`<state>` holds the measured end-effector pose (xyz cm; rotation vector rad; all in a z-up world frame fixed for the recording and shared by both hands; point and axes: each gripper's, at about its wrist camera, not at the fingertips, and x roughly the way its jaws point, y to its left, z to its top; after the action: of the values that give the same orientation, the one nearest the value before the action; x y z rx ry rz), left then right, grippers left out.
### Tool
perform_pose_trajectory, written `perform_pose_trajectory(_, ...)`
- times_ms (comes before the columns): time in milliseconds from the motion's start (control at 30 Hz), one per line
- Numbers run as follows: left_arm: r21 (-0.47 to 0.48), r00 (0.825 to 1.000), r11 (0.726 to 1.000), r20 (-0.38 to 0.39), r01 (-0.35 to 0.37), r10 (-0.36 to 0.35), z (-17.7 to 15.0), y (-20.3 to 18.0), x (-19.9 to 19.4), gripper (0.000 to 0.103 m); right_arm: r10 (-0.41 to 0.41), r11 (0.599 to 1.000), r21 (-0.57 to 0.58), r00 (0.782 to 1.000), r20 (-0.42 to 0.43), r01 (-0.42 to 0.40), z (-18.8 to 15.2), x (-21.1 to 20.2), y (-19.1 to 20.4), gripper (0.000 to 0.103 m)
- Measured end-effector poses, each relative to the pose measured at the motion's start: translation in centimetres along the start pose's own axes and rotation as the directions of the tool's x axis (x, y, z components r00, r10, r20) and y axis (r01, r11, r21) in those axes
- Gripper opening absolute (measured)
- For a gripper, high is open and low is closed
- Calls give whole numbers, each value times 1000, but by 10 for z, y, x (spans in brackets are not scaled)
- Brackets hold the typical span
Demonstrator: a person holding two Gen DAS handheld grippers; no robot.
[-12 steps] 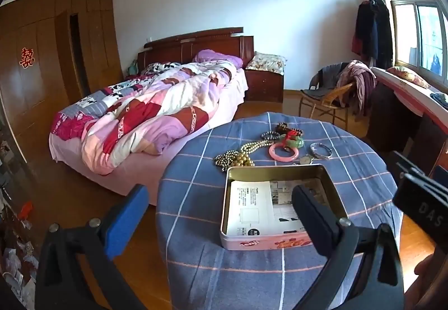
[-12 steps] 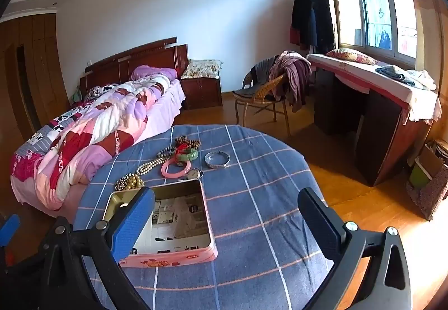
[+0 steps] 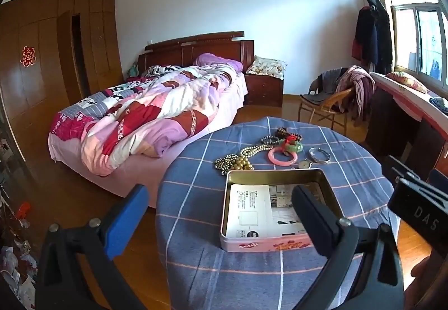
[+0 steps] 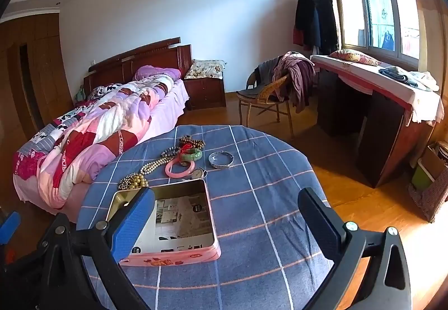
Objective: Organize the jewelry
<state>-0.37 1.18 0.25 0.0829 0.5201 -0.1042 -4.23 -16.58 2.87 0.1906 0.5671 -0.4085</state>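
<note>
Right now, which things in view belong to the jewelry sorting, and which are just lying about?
For the job: open tin, pearl necklace, pink bangle, green bangle, silver bangle, dark beads, small watch.
Lying about: bed, chair, hanging coats.

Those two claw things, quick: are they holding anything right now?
Left gripper: open, holding nothing.
Right gripper: open, holding nothing.
</note>
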Motion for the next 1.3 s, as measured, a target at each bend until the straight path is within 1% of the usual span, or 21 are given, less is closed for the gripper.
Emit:
perform_pose_trajectory(233,9,1000,1000,6,15,-15,-2,-3,-3,103,9,1000,10,1000,0,-9,-2,0,-1,102)
perform_pose_trajectory(867,10,1000,1000,11,15,-15,-3,-9,-2,103,17,1000,11,1000,-5,-17,-3,1,0,102)
perform_pose_trajectory(900,6,1000,1000,6,10,-10,-3,-4,-2,103,17,1000,11,1000,-5,-16,-3,1,0,102)
perform_pose_trajectory(1300,6,1000,1000,6,10,-10,-3,-3,-2,103,17,1000,10,1000,-6,-17,-4,2,2,102)
